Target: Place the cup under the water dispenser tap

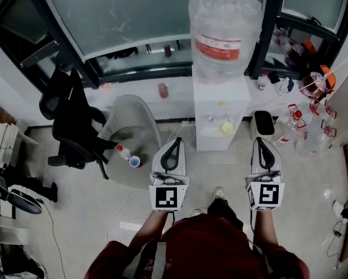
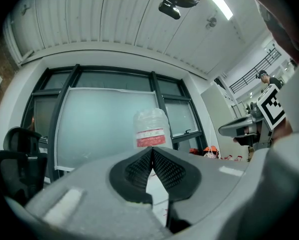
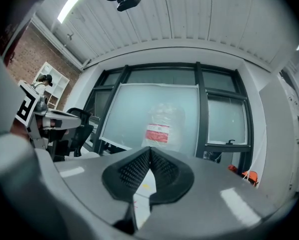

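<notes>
While the left gripper (image 1: 177,140) and right gripper (image 1: 262,140) are closed and empty, reaching unopened could knock the cup (image 1: 134,161) off the glass table's (image 1: 127,116) near edge.

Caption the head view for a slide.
Left tool and right tool, shut, face the water dispenser; cup on glass table.

Cup (image 1: 134,161) on table (image 1: 130,116), left of water dispenser (image 1: 220,106)

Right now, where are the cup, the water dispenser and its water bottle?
cup (image 1: 135,162), head view, its open top
water dispenser (image 1: 231,95), head view, its white top panel
water bottle (image 1: 220,48), head view, its red label
</notes>
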Motion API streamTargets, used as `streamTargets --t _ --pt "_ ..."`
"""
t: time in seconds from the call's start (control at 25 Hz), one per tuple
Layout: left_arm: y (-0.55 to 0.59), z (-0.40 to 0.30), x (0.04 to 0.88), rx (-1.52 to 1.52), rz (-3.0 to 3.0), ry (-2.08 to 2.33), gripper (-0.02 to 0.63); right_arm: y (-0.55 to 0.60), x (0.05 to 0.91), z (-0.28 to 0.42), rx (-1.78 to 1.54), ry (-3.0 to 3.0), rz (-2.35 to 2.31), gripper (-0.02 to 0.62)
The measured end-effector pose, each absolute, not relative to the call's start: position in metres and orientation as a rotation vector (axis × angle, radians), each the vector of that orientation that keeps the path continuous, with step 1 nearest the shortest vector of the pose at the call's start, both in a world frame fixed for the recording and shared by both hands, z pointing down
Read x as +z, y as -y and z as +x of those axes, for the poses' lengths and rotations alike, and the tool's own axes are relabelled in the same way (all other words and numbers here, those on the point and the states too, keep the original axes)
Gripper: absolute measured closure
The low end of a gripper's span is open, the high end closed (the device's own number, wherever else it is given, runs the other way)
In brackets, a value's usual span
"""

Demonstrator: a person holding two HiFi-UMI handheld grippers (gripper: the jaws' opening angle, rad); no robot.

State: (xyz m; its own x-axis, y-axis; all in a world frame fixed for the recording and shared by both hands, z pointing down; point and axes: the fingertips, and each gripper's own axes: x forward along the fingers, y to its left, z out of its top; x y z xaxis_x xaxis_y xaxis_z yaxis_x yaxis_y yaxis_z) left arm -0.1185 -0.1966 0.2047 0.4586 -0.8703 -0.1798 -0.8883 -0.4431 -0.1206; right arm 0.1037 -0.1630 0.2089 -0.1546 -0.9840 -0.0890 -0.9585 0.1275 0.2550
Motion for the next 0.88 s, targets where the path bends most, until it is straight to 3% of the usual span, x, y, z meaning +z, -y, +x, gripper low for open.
streamTargets --t 0.88 --pt "0.2001 -0.1208 0.2101 0.143 -2.517 -1.539 0.6 0.1648 0.2153 0.1081 -0.391 2.225 1.96 0.595"
